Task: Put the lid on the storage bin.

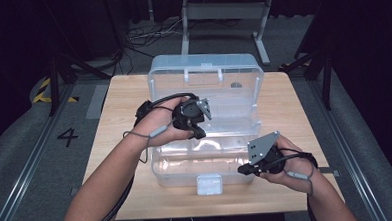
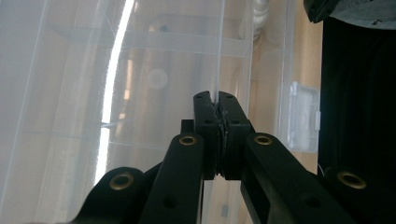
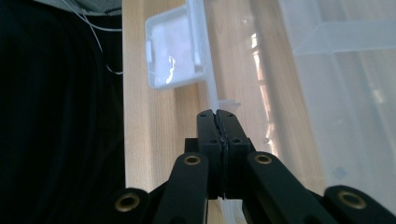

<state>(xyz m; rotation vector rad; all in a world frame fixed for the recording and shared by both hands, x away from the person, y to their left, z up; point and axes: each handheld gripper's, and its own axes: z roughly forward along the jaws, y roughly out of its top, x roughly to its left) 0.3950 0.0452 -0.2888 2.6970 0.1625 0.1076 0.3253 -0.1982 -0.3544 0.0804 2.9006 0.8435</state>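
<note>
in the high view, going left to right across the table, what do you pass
left gripper → white latch on the clear plastic box's front wall → right gripper

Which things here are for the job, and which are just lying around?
For the job:
- clear plastic box, open on the table
- its lid
- left gripper, shut on a box wall
- right gripper, shut on the front rim

Just lying around:
- cables on the floor
- metal stand
</note>
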